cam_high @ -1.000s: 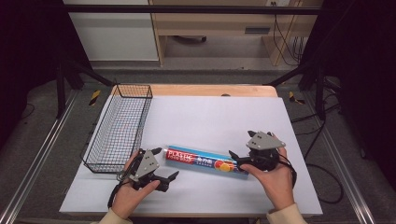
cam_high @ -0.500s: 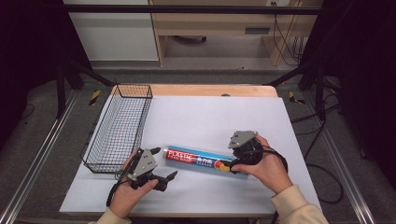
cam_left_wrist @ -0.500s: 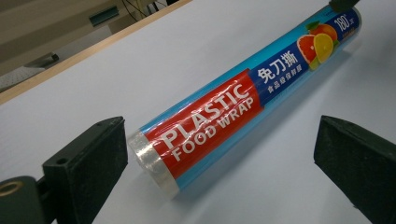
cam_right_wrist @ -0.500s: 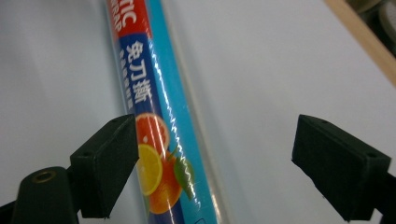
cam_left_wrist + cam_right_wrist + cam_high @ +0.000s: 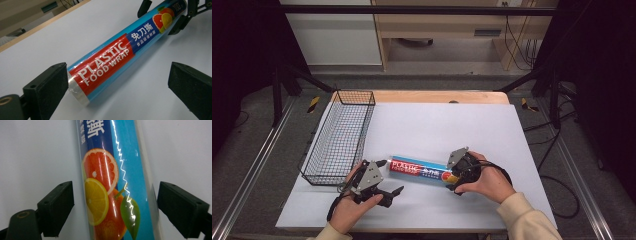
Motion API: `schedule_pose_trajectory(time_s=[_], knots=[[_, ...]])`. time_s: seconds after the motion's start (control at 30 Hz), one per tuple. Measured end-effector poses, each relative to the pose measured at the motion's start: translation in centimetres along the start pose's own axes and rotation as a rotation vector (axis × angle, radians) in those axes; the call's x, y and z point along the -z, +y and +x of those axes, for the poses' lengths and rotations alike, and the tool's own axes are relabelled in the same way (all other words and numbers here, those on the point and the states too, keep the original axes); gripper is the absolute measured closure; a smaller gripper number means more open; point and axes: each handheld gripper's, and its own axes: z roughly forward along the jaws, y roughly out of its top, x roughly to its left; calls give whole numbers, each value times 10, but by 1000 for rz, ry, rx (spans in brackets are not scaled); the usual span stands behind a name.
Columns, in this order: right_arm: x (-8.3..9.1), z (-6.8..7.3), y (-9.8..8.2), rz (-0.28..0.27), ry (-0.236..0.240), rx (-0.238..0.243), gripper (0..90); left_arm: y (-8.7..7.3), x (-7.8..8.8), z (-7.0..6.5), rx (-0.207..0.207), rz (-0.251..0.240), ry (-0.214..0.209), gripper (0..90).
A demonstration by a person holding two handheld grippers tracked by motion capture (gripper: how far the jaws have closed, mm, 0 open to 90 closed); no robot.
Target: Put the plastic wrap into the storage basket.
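A blue and red roll of plastic food wrap (image 5: 422,171) lies on the white table top (image 5: 462,125), running left to right. My right gripper (image 5: 453,178) has come down over its right end with the fruit picture. Its jaws have just been closing. In the right gripper view they straddle the roll (image 5: 112,195), and a gap shows on each side of my right gripper (image 5: 115,207). My left gripper (image 5: 393,196) stands open at the roll's left end. In the left gripper view that end (image 5: 100,65) lies beside the left pad of my left gripper (image 5: 117,85).
A black wire basket (image 5: 337,140) stands on the table's left side, just behind my left hand. Bare wood edges the table at the back. Cables trail from both grippers toward the table's near edge.
My right hand has moved left and down, bringing its gripper from beside the roll's right end to over it. The left hand and the roll have stayed put.
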Motion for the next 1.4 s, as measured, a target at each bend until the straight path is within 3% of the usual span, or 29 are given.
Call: schedule_pose_trajectory(time_s=[0.17,0.37,0.73,0.9,1.1,1.23,1.33,1.37,1.4], knots=[[-11,-2,1,40,31,-1,201,0,0,0,-1,3,-1,30],[-13,-7,2,66,21,-2,273,0,-1,0,-6,9,-7,31],[-16,-8,5,98,24,-18,285,0,-4,-2,-15,20,-21,33],[-13,-5,5,80,9,24,301,3,-1,-1,-11,11,-34,39],[5,-2,8,59,-58,90,304,20,-2,6,-86,41,-60,40],[24,-7,14,54,-83,114,305,46,-13,16,-189,80,-65,40],[33,-10,19,67,-101,142,305,60,-20,21,-231,109,-74,40],[42,-14,24,84,-124,184,305,73,-28,23,-269,136,-80,40],[46,-16,28,87,-130,187,305,79,-32,24,-295,149,-81,40]])
